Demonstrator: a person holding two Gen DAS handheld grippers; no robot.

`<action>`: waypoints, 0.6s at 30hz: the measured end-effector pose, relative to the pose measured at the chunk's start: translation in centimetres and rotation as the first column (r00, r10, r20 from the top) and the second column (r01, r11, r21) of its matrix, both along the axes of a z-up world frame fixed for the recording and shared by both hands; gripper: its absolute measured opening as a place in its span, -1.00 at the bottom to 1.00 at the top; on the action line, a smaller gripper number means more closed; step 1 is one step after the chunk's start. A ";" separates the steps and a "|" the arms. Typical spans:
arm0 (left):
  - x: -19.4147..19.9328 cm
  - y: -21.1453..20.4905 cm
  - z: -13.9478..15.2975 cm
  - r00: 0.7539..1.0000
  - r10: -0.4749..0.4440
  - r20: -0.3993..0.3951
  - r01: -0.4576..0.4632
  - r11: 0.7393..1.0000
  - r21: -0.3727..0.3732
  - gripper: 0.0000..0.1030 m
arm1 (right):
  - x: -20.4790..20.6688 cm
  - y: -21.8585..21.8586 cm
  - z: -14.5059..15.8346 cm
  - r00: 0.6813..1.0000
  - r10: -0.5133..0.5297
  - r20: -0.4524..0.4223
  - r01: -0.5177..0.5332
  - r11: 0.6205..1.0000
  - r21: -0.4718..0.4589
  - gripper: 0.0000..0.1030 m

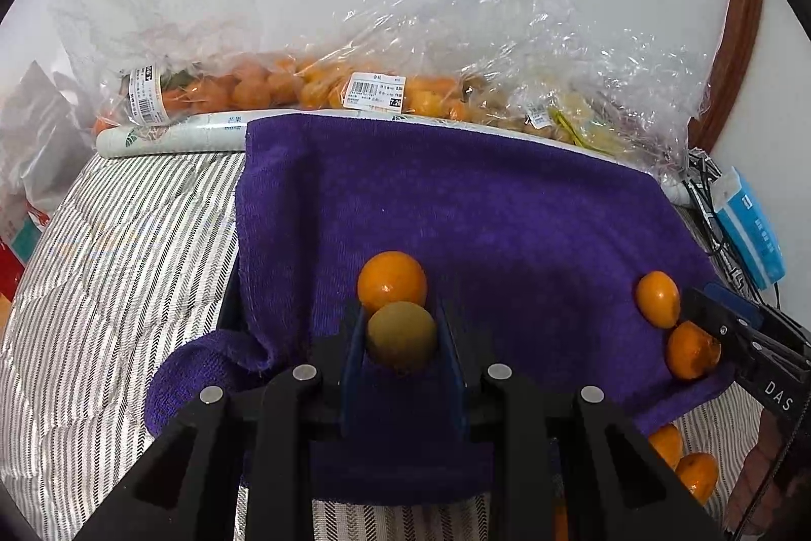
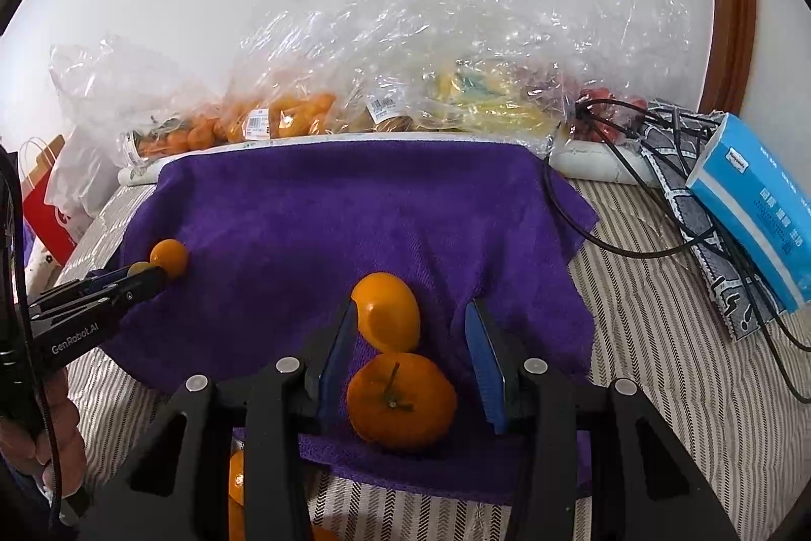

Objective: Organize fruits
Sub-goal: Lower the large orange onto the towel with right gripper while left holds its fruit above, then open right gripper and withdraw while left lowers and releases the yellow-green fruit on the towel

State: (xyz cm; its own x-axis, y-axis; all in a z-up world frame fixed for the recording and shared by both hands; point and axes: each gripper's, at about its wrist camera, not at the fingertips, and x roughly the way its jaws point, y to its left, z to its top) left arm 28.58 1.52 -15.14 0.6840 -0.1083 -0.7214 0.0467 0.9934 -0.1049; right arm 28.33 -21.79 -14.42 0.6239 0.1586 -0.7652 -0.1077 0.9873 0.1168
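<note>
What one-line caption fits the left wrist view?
Left gripper closed on a greenish-brown fruit beside an orange on the purple towel.

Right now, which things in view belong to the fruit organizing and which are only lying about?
Job:
- greenish round fruit in left gripper
- orange citrus fruits between the open right gripper fingers
- purple towel
- clear bags of fruit

Lying about:
- blue tissue pack
- black cables
- red paper bag

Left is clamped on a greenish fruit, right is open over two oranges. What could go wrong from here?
1. The greenish fruit in the left gripper touches an orange; moving may roll it.
2. The right gripper straddles two oranges; closing may catch both.
3. The purple towel is rumpled, so fruit may roll off.
</note>
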 end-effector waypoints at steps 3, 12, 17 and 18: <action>0.1 0.0 0.0 1.000 -0.002 -0.006 0.002 1.000 -0.001 -0.47 | 0.0 0.0 0.0 1.000 -0.001 0.000 0.001 1.000 0.000 -0.14; 0.1 0.1 0.0 1.000 -0.002 -0.009 0.002 1.000 -0.005 -0.47 | 0.0 -0.1 -0.1 1.000 -0.009 -0.001 0.009 1.000 -0.007 -0.13; -0.1 0.2 0.3 1.000 -0.001 0.001 0.001 1.000 -0.012 -0.33 | 0.0 -0.1 -0.1 1.000 -0.015 0.008 0.015 1.000 -0.012 -0.13; -0.1 0.2 0.4 1.000 -0.001 0.004 0.001 1.000 -0.014 -0.32 | 0.0 -0.2 -0.1 1.000 -0.018 0.010 0.018 1.000 -0.011 -0.13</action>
State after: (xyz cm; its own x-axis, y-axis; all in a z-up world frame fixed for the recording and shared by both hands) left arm 28.46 1.70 -14.72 0.6871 -0.1191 -0.7167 0.0478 0.9918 -0.1189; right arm 28.32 -21.94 -14.49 0.6342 0.1390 -0.7606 -0.0913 0.9903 0.1049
